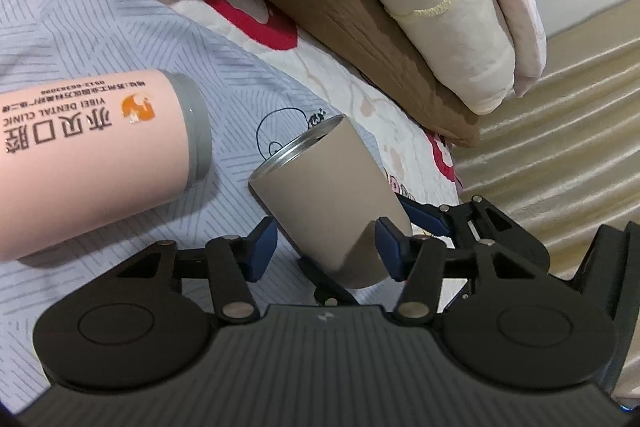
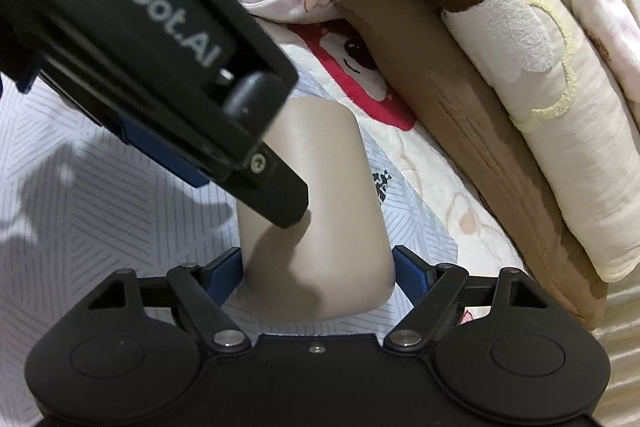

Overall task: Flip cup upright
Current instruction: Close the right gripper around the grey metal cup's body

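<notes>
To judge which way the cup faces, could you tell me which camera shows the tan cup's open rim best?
The left wrist view: the tan cup lies tilted there, its metal rim plainly visible. In the right wrist view only its plain side shows, partly hidden by the left gripper.

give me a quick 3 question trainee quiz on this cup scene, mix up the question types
1. True or false: the tan cup stands upright on the bedsheet.
2. Multiple choice: what lies left of the tan cup in the left wrist view? A) pink bottle B) glass jar C) spoon
3. Fill in: the right tool has its blue fingers on either side of the cup's ____ end.

Key
1. False: it is tilted, with its open metal rim pointing away from the left tool.
2. A, the pink bottle.
3. Closed (bottom).
</notes>
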The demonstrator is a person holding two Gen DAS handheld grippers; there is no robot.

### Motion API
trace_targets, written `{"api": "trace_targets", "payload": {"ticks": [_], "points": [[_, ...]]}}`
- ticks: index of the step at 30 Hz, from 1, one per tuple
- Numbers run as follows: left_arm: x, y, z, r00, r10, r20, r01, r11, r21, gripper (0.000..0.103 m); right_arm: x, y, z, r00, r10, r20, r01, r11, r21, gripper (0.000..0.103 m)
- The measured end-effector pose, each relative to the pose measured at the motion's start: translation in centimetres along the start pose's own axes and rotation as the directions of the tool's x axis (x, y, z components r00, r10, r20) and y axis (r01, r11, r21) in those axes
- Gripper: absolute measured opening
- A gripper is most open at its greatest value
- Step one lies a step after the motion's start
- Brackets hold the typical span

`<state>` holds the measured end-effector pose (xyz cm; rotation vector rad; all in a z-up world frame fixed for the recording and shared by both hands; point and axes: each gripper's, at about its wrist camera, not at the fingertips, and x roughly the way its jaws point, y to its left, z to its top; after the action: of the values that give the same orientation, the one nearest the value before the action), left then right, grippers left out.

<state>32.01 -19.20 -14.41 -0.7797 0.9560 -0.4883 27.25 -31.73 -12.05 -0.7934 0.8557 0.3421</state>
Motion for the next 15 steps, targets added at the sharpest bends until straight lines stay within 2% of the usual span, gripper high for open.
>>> {"api": "trace_targets", "payload": {"ticks": [1,7,12,15], "points": [[0.1,0.0,0.0,1.000,-0.004,0.000,0.004,1.000,0.003,0.047,-0.2,0.3,0.0,1.000,-0.007,-0.011,0.007,1.000,0.019,0.083],[-0.4,0.5,0.0,0.999,-0.035,-0.009,0.035,0.999,-0.006,0.047,-0.5,1.8,0.9,0.997,-0.066,-0.030,0.071,0.981,0.179,0.083],[-1.1,0.0,0.0,0.998,-0.031,-0.056,0.034,0.998,0.056,0.050,-1.3,1.8,1.4,0.998,-0.010,-0.054,0.028,0.942,0.335,0.083],[-1.6,0.2,-0.3,0.997,-0.034,-0.067,0.038,0.998,0.059,0.052,-1.8,1.8,1.5,0.997,0.028,-0.068,0.004,0.902,0.431,0.083]]}}
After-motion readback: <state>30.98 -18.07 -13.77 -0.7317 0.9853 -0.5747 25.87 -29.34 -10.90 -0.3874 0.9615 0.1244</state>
